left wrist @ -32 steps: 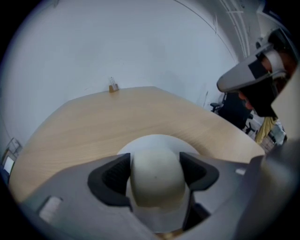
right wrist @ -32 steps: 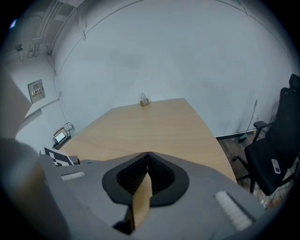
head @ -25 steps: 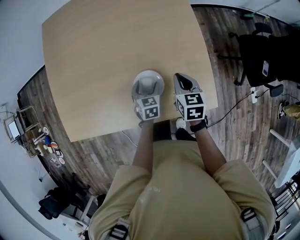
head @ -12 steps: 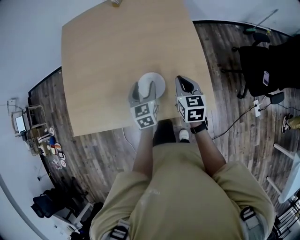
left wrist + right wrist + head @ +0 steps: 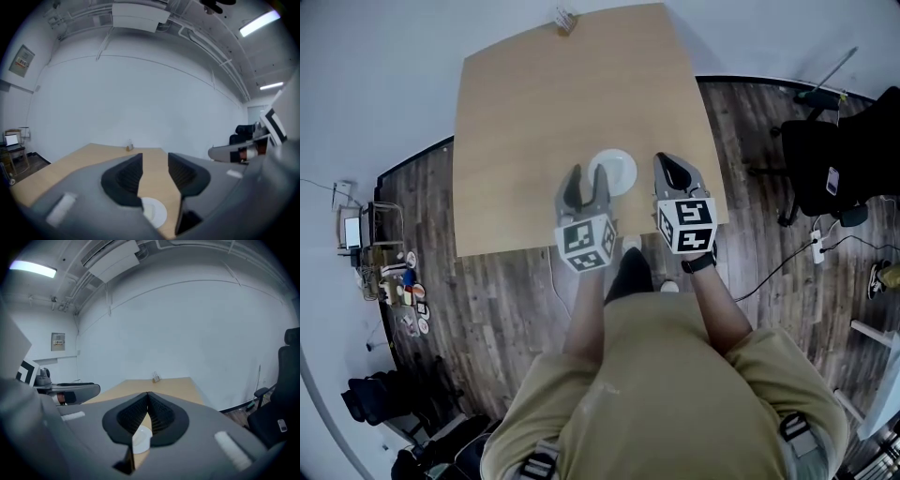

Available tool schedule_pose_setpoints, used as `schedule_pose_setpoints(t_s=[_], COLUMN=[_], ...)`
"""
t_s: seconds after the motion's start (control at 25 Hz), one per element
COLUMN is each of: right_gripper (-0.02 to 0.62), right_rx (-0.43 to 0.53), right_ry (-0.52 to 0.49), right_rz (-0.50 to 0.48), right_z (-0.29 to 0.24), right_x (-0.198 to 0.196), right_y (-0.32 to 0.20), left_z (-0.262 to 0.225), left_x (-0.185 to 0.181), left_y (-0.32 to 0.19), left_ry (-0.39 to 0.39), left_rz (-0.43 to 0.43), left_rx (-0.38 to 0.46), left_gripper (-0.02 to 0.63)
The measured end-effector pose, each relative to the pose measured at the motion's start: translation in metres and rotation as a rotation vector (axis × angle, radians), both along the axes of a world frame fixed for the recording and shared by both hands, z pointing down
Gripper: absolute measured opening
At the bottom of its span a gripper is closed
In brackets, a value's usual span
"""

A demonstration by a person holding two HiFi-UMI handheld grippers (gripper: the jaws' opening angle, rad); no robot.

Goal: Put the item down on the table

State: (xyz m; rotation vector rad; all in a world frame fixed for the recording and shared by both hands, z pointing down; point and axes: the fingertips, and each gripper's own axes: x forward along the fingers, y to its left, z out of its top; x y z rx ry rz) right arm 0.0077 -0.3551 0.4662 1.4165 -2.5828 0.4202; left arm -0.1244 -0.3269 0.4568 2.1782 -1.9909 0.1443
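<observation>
2 grippers hang by the white dish (image 5: 617, 169) on the tabletop (image 5: 534, 112) in the head view: left gripper (image 5: 588, 183) just short of it, right gripper (image 5: 677, 169) beside it. Left gripper view: jaws wide, empty, dish just beyond. Right gripper view: jaws pressed together, empty. A careless sweep could knock the dish off the edge.

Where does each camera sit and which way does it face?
Head view: on the person's head, facing steeply down at the table and white dish; shows torso, forearms, left gripper, right gripper.
Left gripper view: on the left gripper, facing along its open jaws across the table; right gripper at right.
Right gripper view: on the right gripper, along its shut jaws, same direction; left gripper at left.
Shared: all three show the white dish and the small object at the table's far edge.
</observation>
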Motion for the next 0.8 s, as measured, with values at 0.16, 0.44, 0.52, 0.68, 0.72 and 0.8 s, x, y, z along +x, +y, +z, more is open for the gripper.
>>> schedule_pose_setpoints(t_s=[0.16, 0.44, 0.52, 0.68, 0.72, 0.8], right_gripper=[0.006, 0.006, 0.006, 0.006, 0.006, 0.006], right_rx=[0.071, 0.143, 0.158, 0.183, 0.19, 0.208], right_ry=[-0.01, -0.016, -0.016, -0.004, 0.001, 0.011], right_rz=[-0.035, -0.092, -0.1, -0.112, -0.116, -0.125], right_z=[-0.028, -0.048, -0.051, -0.057, -0.059, -0.062], right_x=[-0.003, 0.003, 0.005, 0.008, 0.009, 0.012], right_y=[0.029, 0.081, 0.094, 0.121, 0.128, 0.138], left_z=[-0.026, -0.048, -0.052, -0.057, -0.058, -0.06], left_x=[0.001, 0.016, 0.019, 0.023, 0.024, 0.027], left_y=[0.033, 0.085, 0.098, 0.126, 0.132, 0.142], left_ry=[-0.001, -0.003, -0.005, -0.008, -0.009, -0.011], left_rz=[-0.035, -0.058, -0.063, -0.065, -0.067, -0.073], left_rx=[0.068, 0.14, 0.155, 0.171, 0.175, 0.185], left_gripper=[0.103, 0.048, 0.017, 0.003, 0.003, 0.003])
